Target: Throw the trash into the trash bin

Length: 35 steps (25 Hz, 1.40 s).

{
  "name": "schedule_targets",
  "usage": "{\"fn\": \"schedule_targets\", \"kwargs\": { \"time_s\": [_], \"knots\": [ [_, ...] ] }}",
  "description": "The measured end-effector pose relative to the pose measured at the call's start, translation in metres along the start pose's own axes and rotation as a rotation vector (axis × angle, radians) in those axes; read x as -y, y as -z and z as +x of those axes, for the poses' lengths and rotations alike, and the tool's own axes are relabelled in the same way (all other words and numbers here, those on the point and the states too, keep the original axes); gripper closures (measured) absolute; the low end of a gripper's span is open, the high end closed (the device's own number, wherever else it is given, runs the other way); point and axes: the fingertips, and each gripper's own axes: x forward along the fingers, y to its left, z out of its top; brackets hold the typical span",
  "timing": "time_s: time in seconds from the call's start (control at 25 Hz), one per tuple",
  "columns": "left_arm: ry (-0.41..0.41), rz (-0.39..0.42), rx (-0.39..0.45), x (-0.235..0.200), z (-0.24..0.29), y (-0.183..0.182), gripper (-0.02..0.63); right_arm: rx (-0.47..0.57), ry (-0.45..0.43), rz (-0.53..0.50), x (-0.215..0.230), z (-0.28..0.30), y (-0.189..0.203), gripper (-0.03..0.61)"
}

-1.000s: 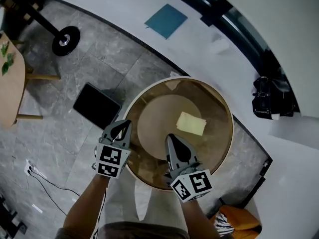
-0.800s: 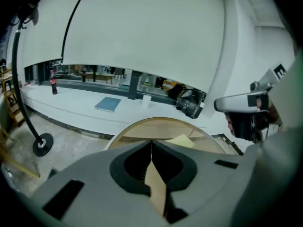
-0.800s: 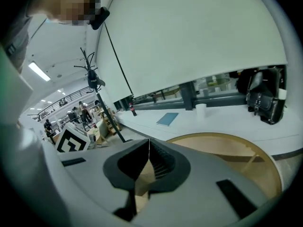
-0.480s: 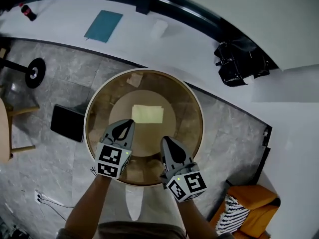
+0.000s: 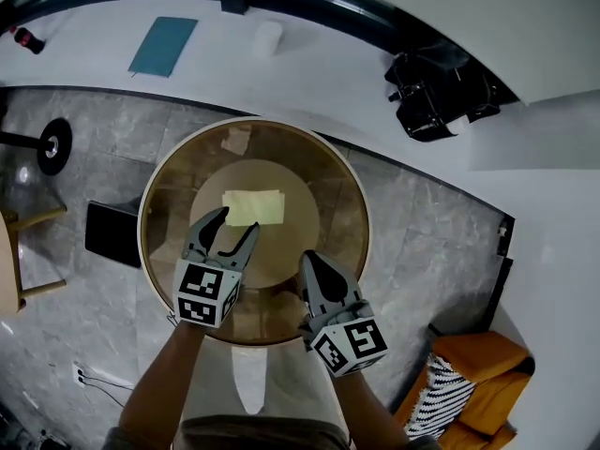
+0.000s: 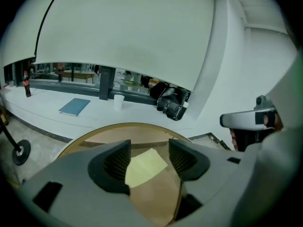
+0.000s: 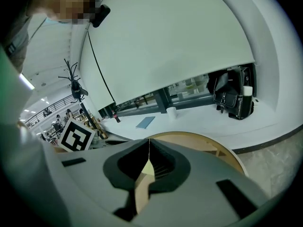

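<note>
A round wooden trash bin stands on the grey stone floor below me. One pale yellow sheet of paper lies flat on its bottom. My left gripper hovers over the bin's near left part. Its jaws have just been opening and hold nothing; the yellow sheet shows through the gap of the left gripper, far below. My right gripper hangs over the near rim, shut and empty. In the right gripper view its tips meet above the bin.
A white ledge curves behind the bin with a blue notebook, a white cup and a black bag. A flat black slab lies on the floor left of the bin. An orange seat stands at the lower right.
Both grippers have moved from the bin's near rim to over its inside. The left jaws went from shut to open. The yellow sheet stays on the bin's bottom.
</note>
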Motion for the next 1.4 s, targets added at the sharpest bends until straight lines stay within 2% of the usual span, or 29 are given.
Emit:
{"fn": "schedule_targets", "kwargs": {
  "time_s": [0.04,0.16,0.44,0.64,1.0,1.16,1.4],
  "knots": [
    [-0.012,0.001,-0.001,-0.001,0.003,0.001,0.346,-0.003,0.0,0.0,0.003,0.0,0.001,0.56],
    [-0.024,-0.004,-0.012,-0.002,0.01,0.006,0.316,-0.011,0.0,0.0,0.009,0.003,0.003,0.558],
    [-0.03,-0.011,-0.057,-0.004,0.033,0.026,0.304,-0.037,-0.003,0.006,0.024,0.011,0.014,0.56],
    [-0.064,-0.029,-0.082,-0.013,0.059,0.051,0.288,-0.063,0.001,0.024,0.039,0.022,0.034,0.56],
    [-0.128,0.018,-0.104,-0.023,0.095,0.083,0.262,-0.104,-0.005,0.034,0.064,0.038,0.065,0.558],
    [-0.161,0.054,-0.077,-0.023,0.099,0.085,0.259,-0.112,-0.003,0.037,0.072,0.037,0.072,0.56],
    [-0.19,0.076,-0.083,-0.024,0.1,0.087,0.259,-0.126,-0.006,0.046,0.074,0.032,0.079,0.558]
  ]
}}
